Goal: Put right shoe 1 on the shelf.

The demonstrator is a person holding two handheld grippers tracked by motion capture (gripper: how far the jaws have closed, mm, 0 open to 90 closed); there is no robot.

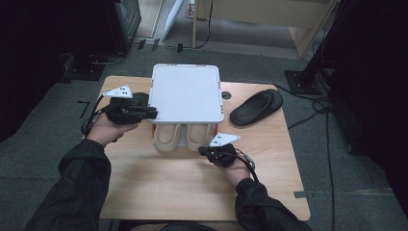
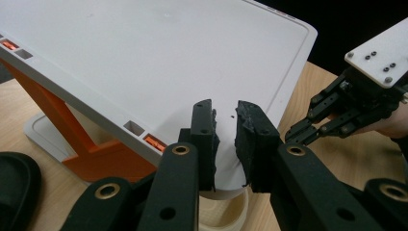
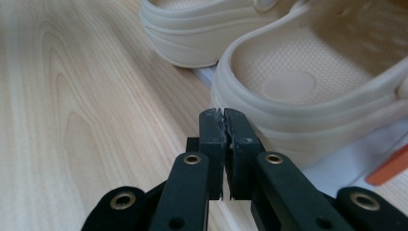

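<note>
Our closed right gripper [image 3: 224, 115] nudges the beige clog's [image 3: 308, 91] heel; our left gripper [image 2: 226, 118], slightly parted, holds nothing at the white shoe rack's [image 1: 187, 91] edge; next, we push the clog inward.

Two clogs [image 1: 177, 136] sit under the shelf top [image 1: 186, 92]; a sandal [image 1: 256, 107] lies right of it.

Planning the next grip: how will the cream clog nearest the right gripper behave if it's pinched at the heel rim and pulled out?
The cream clog looks like thick moulded foam, so it is probably light and its rim should flex a little under the right gripper. Its broad flat sole suggests sliding rather than tipping. The matte, textured surface likely grips well.
</note>
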